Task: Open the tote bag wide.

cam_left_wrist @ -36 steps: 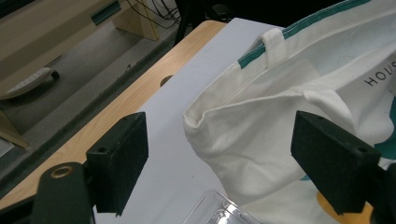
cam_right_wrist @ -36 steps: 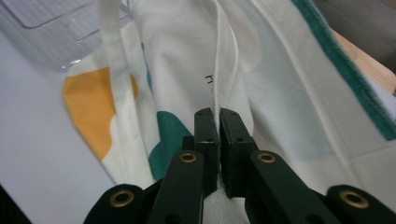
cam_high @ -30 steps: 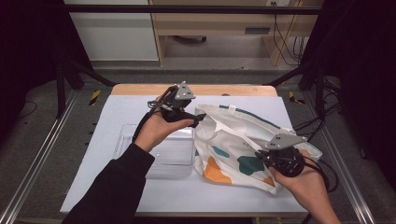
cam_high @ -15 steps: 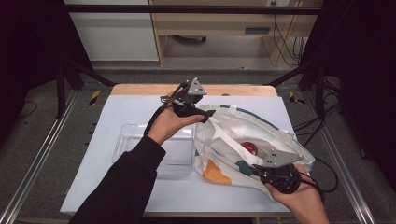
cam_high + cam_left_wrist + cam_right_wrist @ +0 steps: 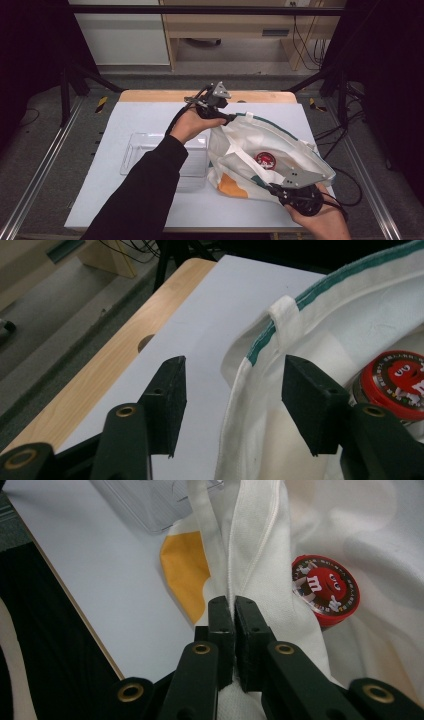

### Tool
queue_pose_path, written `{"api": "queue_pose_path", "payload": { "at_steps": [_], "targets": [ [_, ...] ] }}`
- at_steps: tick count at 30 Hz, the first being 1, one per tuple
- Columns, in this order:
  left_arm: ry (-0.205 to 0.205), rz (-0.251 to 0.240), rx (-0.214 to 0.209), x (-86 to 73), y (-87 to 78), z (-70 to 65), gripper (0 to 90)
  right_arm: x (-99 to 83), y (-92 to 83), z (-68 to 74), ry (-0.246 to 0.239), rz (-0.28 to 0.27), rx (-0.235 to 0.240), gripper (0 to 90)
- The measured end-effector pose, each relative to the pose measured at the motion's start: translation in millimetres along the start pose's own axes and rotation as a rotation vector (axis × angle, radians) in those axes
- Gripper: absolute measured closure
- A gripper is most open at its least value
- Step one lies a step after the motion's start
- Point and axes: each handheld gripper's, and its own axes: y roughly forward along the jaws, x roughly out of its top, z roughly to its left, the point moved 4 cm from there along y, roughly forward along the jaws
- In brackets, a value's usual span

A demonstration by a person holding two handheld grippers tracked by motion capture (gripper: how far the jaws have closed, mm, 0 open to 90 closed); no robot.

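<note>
A white cloth bag [image 5: 250,145] with a green-trimmed rim and orange and teal patches lies on the white table [image 5: 140,120]. A round red candy tin [image 5: 266,160] sits inside its open mouth. My left gripper [image 5: 231,120] is at the bag's far rim; in the left gripper view its jaws [image 5: 232,400] have just been closing and straddle the green-edged rim [image 5: 260,347] without pressing it, the tin [image 5: 400,382] just beyond. My right gripper [image 5: 272,190] is shut on the bag's near rim [image 5: 250,530], with the tin [image 5: 327,590] to its right.
A clear plastic tray [image 5: 150,150] lies on the table left of the bag, partly under the left forearm; a corner of the tray [image 5: 150,505] appears past the bag. A wooden strip [image 5: 150,96] runs along the table's far edge. Cables trail off the right side.
The left gripper moved right onto the bag's far rim, its jaws narrower. The right gripper drew the near rim toward the front edge, the mouth spread and the red tin came into sight.
</note>
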Motion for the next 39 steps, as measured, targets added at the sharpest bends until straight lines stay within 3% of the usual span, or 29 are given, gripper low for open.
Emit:
{"api": "queue_pose_path", "payload": {
  "at_steps": [5, 7, 11, 15, 21, 26, 30, 34, 39],
  "targets": [
    [0.013, 0.056, -0.031, -4.8, 5.4, -0.4, 49.6, -1.6, -2.2, 4.0, -0.008, 0.000, 0.008, 87.4],
    [0.022, 0.070, -0.028, -6.0, 6.9, -0.6, 59.7, -1.9, -1.6, 5.4, -0.007, -0.009, 0.008, 87.3],
    [0.026, 0.083, -0.027, -7.6, 7.4, 0.9, 69.9, -2.9, -1.5, 7.3, -0.004, -0.009, 0.011, 87.3],
    [0.021, 0.063, -0.017, -7.0, 7.1, 2.0, 86.7, -3.8, 0.2, 8.7, 0.002, -0.012, 0.016, 87.3],
    [-0.013, 0.053, 0.009, -7.9, 9.3, 6.3, 88.3, -3.9, 6.5, 13.1, 0.003, -0.013, 0.032, 87.4],
    [-0.057, 0.014, 0.045, -5.3, 4.7, 12.9, 88.5, -5.6, 5.7, 19.3, -0.010, -0.013, 0.068, 87.7],
    [-0.060, 0.007, 0.065, -4.4, 2.7, 13.1, 88.6, -5.0, 4.5, 23.9, -0.020, -0.026, 0.108, 88.0],
    [-0.052, 0.015, 0.078, -6.9, 8.0, 10.9, 88.6, -8.5, 17.8, 29.9, -0.017, -0.005, 0.148, 88.1],
    [-0.056, 0.023, 0.078, -12.4, 16.1, 9.5, 88.6, -15.7, 35.6, 35.3, -0.029, 0.031, 0.144, 88.1]
  ]
}}
